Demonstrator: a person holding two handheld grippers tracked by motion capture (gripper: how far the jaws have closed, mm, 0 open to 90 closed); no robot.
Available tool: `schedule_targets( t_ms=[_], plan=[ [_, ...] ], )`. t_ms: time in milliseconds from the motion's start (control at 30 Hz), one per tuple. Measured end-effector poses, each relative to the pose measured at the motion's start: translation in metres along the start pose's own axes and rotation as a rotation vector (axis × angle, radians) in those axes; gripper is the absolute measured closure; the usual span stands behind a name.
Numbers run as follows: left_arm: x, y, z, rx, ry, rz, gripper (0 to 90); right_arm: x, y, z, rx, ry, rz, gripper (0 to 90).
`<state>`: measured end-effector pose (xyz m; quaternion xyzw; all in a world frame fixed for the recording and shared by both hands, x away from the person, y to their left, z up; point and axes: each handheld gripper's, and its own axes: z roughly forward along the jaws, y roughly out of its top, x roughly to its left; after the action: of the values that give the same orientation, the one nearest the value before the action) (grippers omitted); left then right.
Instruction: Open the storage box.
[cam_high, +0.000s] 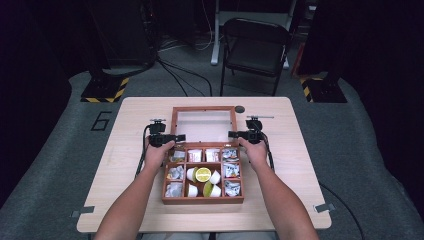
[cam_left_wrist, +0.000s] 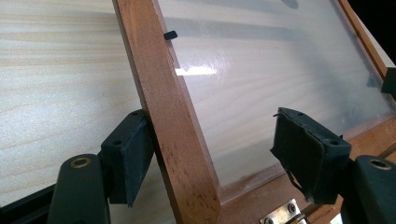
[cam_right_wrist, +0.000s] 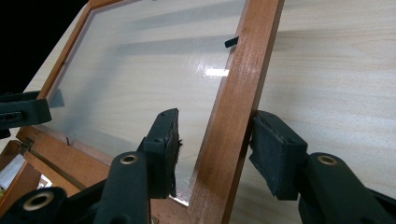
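Wooden compartment box (cam_high: 202, 199), near the table's (cam_high: 130, 210) front edge; glazed lid (cam_high: 204, 125) raised toward the far edge. Left gripper (cam_left_wrist: 212, 154) and right gripper (cam_right_wrist: 215, 147), jaws parted, each straddled one side rail, both equally near.

Beyond my bench (cam_high: 130, 125), pale wood: one black folding chair (cam_high: 255, 47) on grey floor covering (cam_high: 65, 150). Two black stand bases with yellow-black hazard striping, left (cam_high: 105, 90) and right (cam_high: 322, 90). Loose cables (cam_high: 182, 75) across the floor. A "6" marking (cam_high: 101, 121) left of the bench.
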<state>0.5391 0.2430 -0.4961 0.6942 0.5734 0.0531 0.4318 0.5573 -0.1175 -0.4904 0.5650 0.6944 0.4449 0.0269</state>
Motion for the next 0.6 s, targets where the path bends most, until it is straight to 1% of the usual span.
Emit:
schedule_targets(
  t_ms=[133,233,367,433,600],
  plan=[
    [0.0008,0.0001,0.0004,0.004,-0.003,-0.001,29.3,-0.0005,-0.0006,0.0003,0.002,0.002,0.013,52.0],
    [0.001,0.0,0.0007,0.004,-0.005,-0.006,29.3,-0.0009,-0.0006,0.0006,0.001,0.003,0.011,52.0],
    [0.0017,0.0,0.0012,0.006,-0.008,-0.009,29.3,-0.0017,-0.0009,0.0009,0.006,0.006,0.021,52.0],
    [0.0021,0.0,0.0015,0.01,-0.01,-0.017,29.3,-0.0026,-0.0008,0.0015,0.008,0.008,0.023,52.0],
    [0.0029,-0.0001,0.002,0.014,-0.011,-0.021,29.2,-0.003,-0.0013,0.0021,0.013,0.007,0.044,52.0]
  ],
)
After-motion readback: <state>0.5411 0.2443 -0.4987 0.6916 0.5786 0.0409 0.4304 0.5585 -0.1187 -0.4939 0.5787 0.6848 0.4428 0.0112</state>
